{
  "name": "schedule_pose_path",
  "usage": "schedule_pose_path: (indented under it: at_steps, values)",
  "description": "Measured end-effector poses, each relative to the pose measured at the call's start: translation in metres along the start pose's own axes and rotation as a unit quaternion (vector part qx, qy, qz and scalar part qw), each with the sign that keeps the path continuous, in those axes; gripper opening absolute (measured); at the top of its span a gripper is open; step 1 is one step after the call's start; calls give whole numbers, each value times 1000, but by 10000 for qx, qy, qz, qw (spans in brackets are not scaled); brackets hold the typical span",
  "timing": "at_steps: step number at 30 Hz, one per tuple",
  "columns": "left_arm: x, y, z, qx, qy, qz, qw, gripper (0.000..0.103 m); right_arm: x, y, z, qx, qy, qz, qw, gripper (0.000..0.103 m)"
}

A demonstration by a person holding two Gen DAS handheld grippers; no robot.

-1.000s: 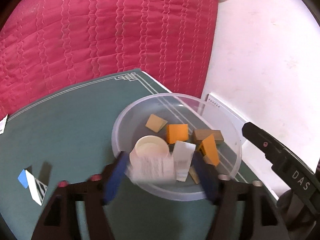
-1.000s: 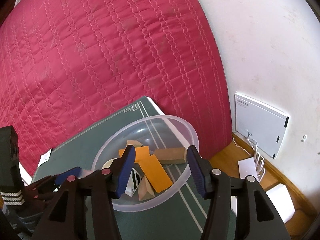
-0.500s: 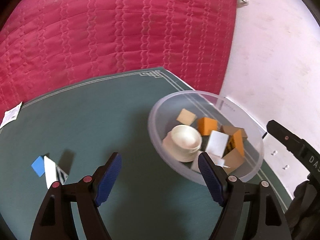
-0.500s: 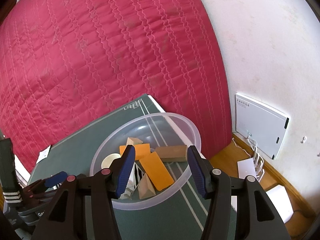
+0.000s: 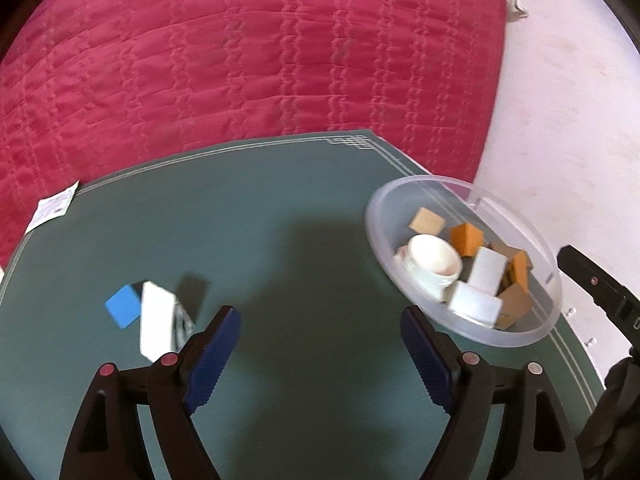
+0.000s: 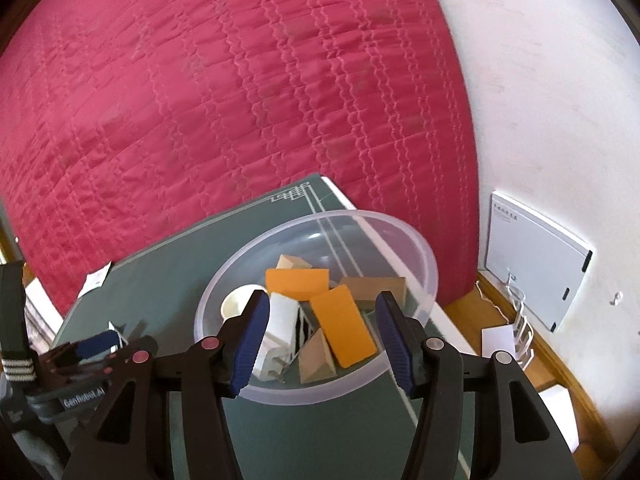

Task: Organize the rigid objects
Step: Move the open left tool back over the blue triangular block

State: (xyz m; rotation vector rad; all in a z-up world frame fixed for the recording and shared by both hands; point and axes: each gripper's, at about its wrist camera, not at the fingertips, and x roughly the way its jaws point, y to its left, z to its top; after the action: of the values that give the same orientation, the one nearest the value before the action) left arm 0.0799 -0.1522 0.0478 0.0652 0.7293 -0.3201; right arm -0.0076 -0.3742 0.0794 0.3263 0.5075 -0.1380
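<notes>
Green mat (image 5: 288, 216) fills mid-frame, red quilt (image 5: 240, 52) above, both the left gripper (image 5: 320, 344) and right gripper (image 6: 322, 330) spread wide, empty.

Green table mat (image 5: 280, 240) with pale line border, fret pattern at far corner. Directly on it: clear plastic bowl (image 5: 516, 340) near right edge; white box (image 5: 154, 326) on near left side, blue block (image 5: 122, 304) just beside it — blurred, contact unclear; small paper slip (image 5: 52, 210) at far left edge.
</notes>
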Motion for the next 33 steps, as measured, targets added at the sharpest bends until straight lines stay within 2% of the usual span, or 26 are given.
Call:
schedule_pose_path:
  at_steps: [6,15,27,33]
  values:
    - [-8,29,-7,-236,-22,223,9995,87,1,8,-6,-178,46,75,9998,62]
    - [-15,75,-20,-532,35,653,9964,90,5,12,-10,-305,120,87,9994,63]
    - [-19,121,-23,-983,13,1068,9894,90,3,25,-15,-588,78,65,9982,63]
    - [-8,139,-17,-1180,122,1387,9832,90,3,30,-17,-702,53,90,9975,63]
